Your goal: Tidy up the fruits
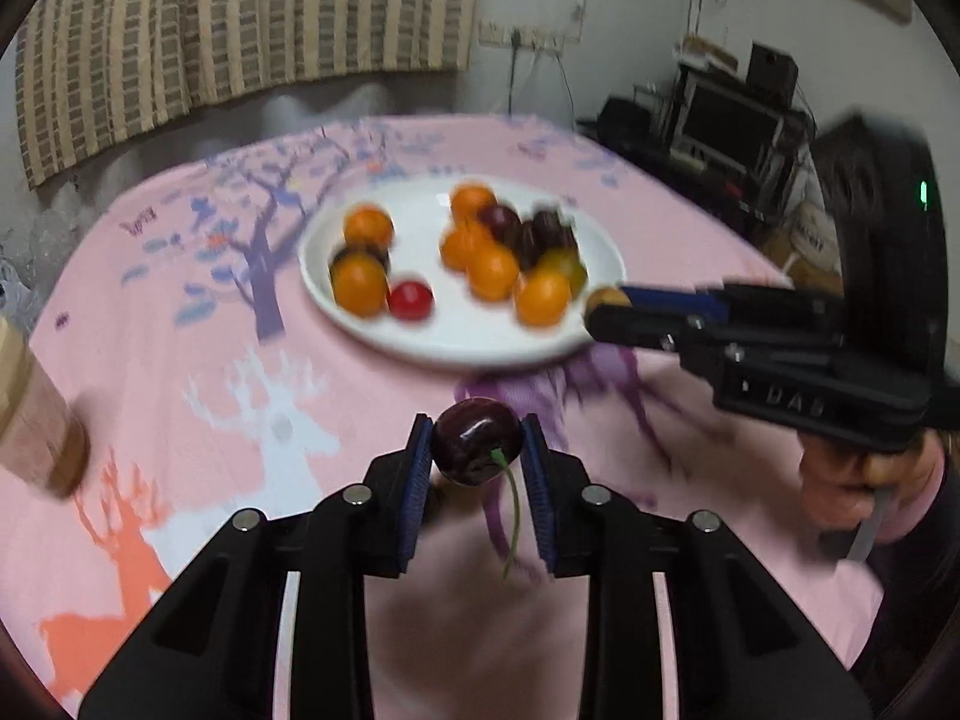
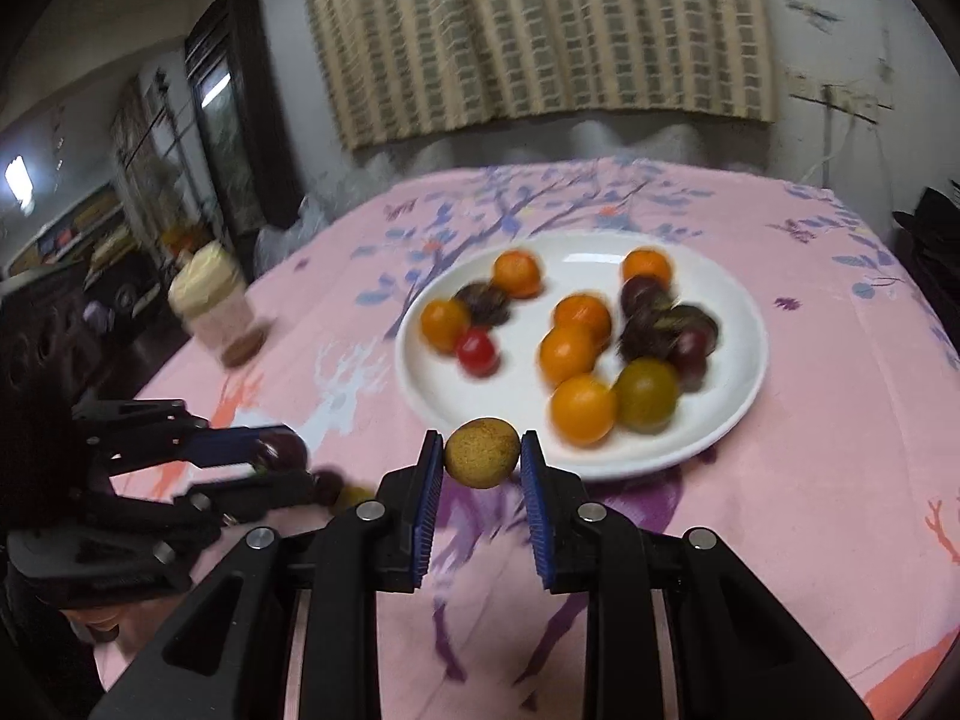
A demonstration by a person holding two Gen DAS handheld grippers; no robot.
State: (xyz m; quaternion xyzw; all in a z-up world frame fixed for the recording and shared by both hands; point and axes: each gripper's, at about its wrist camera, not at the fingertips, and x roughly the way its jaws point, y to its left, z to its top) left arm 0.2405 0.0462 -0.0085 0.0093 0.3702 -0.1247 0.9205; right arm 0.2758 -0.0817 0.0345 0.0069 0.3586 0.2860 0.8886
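- Holding a dark cherry (image 1: 477,441) between its blue pads, the left gripper (image 1: 477,450) is clenched on the fruit above the pink tablecloth (image 1: 180,360), with the green stem hanging toward 6 o'clock.
- Gripping a small tan-yellow fruit (image 2: 482,452), perhaps a longan, the right gripper (image 2: 482,459) has its jaws closed on it just at the near rim of the white plate (image 2: 738,408), at about 6 o'clock of the plate.
- On the plate lie mixed fruits: several orange ones, one red cherry tomato (image 2: 477,352), one greenish fruit (image 2: 647,394) and a cluster of dark ones toward 3 o'clock; blur hides finer detail.
- In the right wrist view, two or three small fruits appear to lie on the cloth beside the left gripper at 8 o'clock; they are too blurred to name.
- A jar (image 2: 213,306) stands on the cloth at about 10 o'clock of the plate.
- My judgement: the sorting is mid-way, each hand carrying one piece away from the plate toward its own pile.
- Next, each fruit needs lowering onto the cloth beside its own kind, jaws releasing gently so the round pieces do not roll.
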